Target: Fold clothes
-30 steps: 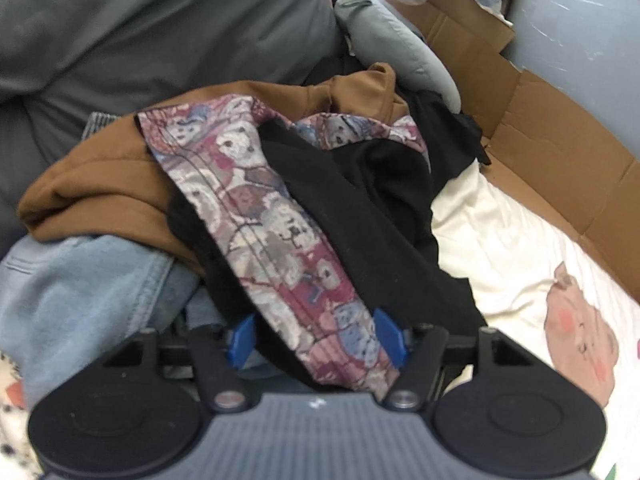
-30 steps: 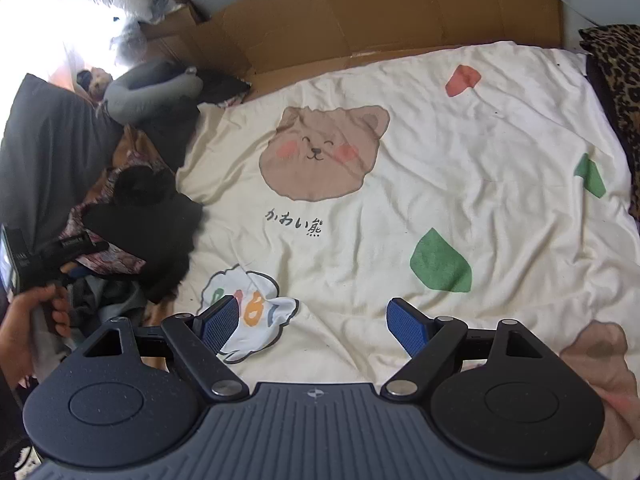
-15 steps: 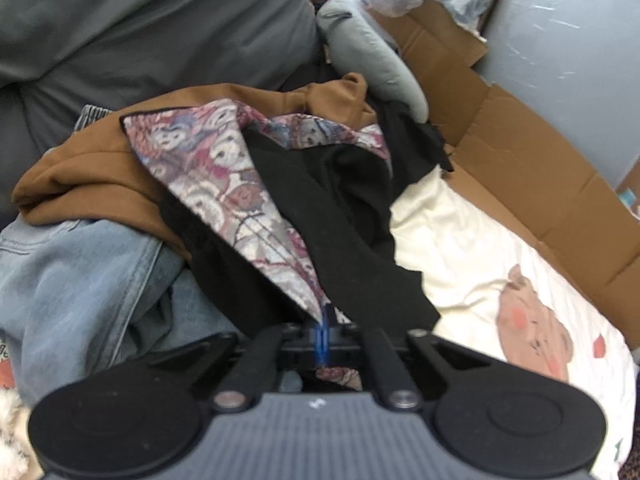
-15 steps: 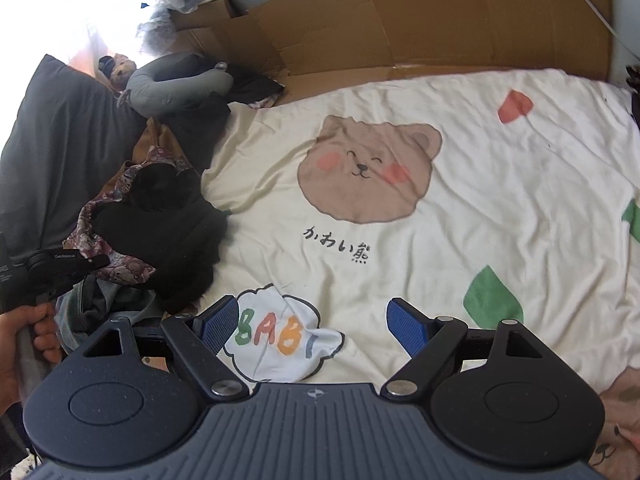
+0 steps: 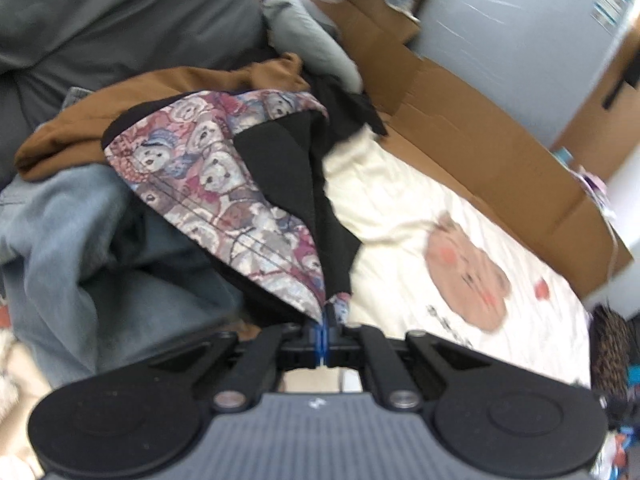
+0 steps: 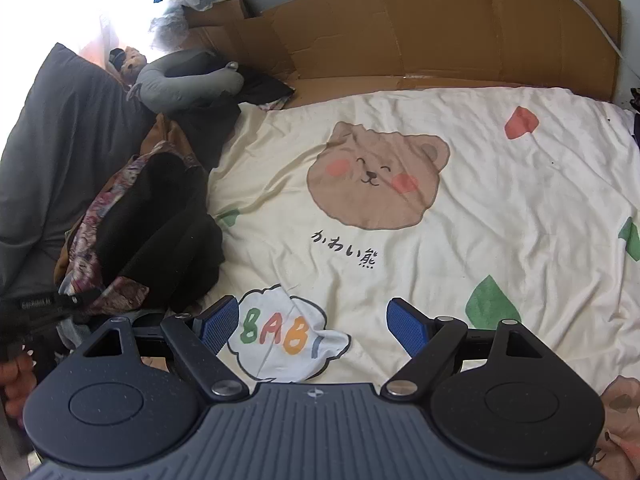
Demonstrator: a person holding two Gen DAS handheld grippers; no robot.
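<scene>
Teddy-bear print garment [image 5: 208,176], brown garment [image 5: 132,120], pale-blue jeans [image 5: 60,220], cream bear-patterned sheet [image 6: 460,240].

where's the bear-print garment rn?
Left of the bed, atop the clothes pile: bear-print garment lies over the jeans, its corner pinched in the left gripper.

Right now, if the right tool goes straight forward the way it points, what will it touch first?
Probably the cream bedsheet, at its white "BAB" cloud print between the open right tool fingers; depth is uncertain.
</scene>
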